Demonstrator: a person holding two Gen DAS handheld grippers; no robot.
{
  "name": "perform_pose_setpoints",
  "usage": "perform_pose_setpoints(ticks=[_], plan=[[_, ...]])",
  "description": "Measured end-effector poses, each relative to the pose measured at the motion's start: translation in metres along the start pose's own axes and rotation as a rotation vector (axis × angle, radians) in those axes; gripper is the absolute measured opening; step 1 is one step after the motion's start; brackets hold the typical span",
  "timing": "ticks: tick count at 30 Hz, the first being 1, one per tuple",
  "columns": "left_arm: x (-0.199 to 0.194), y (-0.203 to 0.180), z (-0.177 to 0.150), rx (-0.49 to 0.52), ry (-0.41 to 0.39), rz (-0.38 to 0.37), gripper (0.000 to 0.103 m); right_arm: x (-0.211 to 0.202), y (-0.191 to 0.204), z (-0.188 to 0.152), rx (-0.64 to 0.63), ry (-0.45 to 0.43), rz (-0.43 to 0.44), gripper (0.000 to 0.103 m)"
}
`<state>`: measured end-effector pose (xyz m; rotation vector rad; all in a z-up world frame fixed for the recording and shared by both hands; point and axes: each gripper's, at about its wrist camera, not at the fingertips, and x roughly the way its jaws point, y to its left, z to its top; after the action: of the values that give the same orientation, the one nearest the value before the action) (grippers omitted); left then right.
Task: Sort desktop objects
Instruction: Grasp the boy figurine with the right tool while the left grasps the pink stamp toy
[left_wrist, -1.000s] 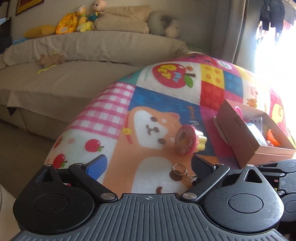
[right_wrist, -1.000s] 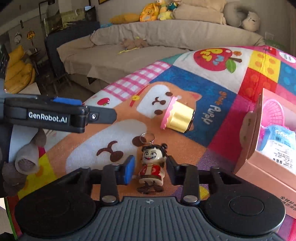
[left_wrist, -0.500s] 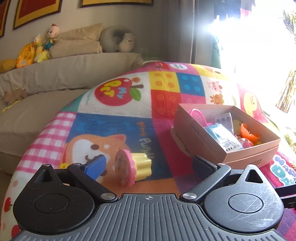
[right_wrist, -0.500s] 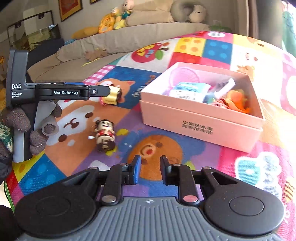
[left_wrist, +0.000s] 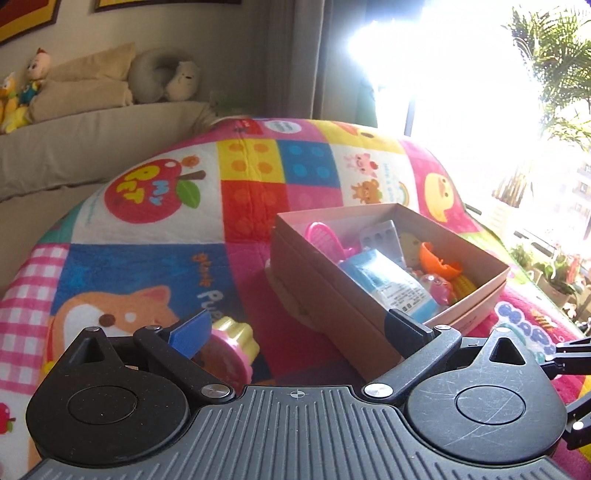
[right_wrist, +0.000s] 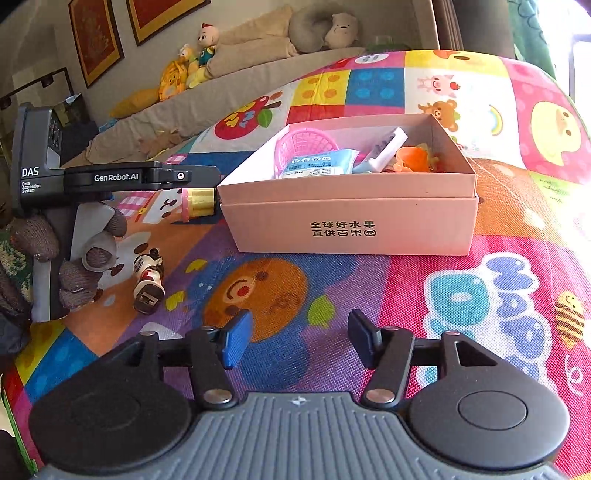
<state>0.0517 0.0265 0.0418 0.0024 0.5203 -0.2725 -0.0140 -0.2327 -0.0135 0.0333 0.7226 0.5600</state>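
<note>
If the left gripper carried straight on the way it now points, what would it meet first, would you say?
Probably the near wall of the open pink cardboard box, which sits directly ahead of the open left gripper. The pink-and-yellow cupcake toy lies left of that line, beside the blue pad; depth is uncertain.

We looked from the left wrist low over the mat (left_wrist: 155, 258), facing the box (left_wrist: 332, 295) close ahead. From the right wrist we faced its long side, farther back. Both views shared the box (right_wrist: 351, 221) and sofa (right_wrist: 258, 74).
</note>
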Motion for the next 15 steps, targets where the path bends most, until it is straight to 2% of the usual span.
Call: perform_pose_setpoints(ticks=[2, 5, 9, 11, 13, 14, 15], plan=[[0.001, 0.008, -0.002, -0.014, 0.024, 0.066, 0.102, -0.001, 0.001, 0.000, -0.003, -0.001, 0.001, 0.060], [0.014, 0.027, -0.004, -0.092, 0.099, 0.138, 0.102, 0.000, 0.002, -0.001, -0.012, -0.001, 0.001, 0.063], [0.038, 0.048, -0.008, -0.181, 0.161, 0.113, 0.102, 0.001, 0.007, -0.002, -0.038, 0.002, -0.011, 0.066], [0.048, 0.052, -0.010, -0.194, 0.184, 0.104, 0.102, 0.001, 0.009, -0.002, -0.046, 0.004, -0.017, 0.067], [0.051, 0.048, -0.009, -0.163, 0.176, 0.118, 0.095, 0.001, 0.009, -0.002, -0.051, 0.005, -0.022, 0.068], [0.050, 0.046, -0.009, -0.153, 0.171, 0.127, 0.080, 0.002, 0.010, -0.002, -0.052, 0.006, -0.026, 0.068], [0.048, 0.045, -0.008, -0.144, 0.173, 0.127, 0.071, 0.002, 0.010, -0.002, -0.054, 0.006, -0.029, 0.069]])
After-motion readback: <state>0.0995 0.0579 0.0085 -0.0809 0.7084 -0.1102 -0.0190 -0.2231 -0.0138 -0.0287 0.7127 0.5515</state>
